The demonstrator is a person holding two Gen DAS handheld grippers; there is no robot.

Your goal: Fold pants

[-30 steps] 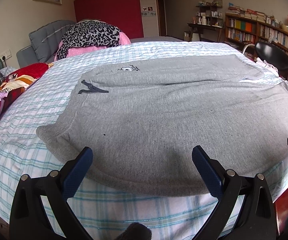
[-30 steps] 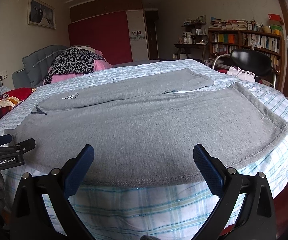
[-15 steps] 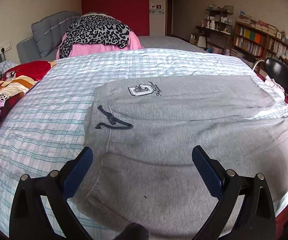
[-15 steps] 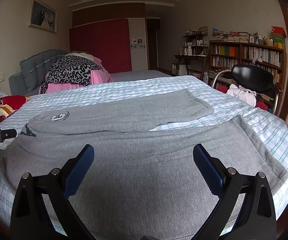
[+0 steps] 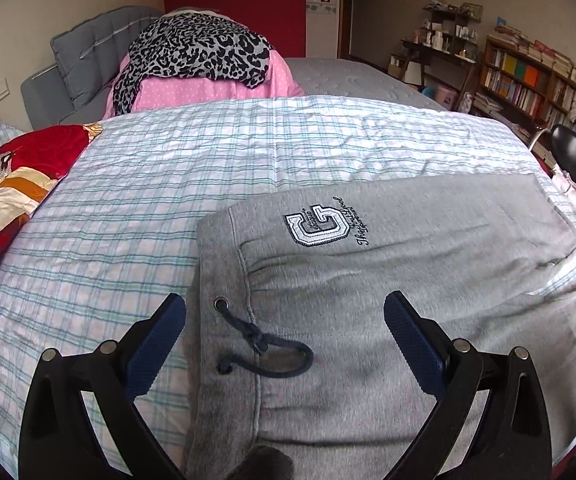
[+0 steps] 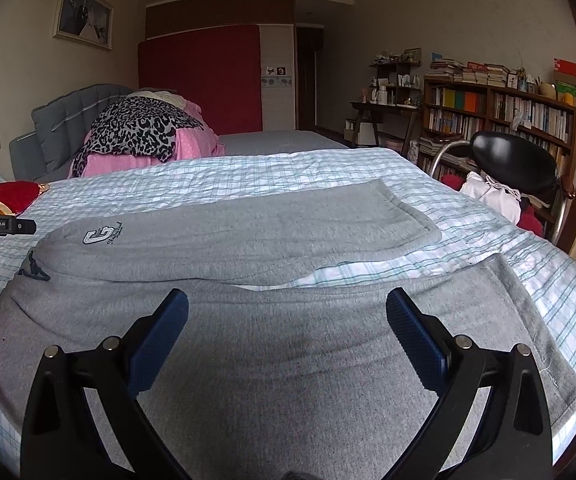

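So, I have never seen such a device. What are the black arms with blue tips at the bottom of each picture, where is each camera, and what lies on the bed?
There is no robot. A person holds a hand tool in each hand, and each tool has two fingers with blue pads and a wide-angle camera looking forward between them. One picture comes from the left gripper, the other from the right gripper. Both are open and hold nothing. Grey pants lie flat on a checked bed. The left gripper is over the waistband, near the dark drawstring; the right one is over the near leg. A logo sits near the waist.
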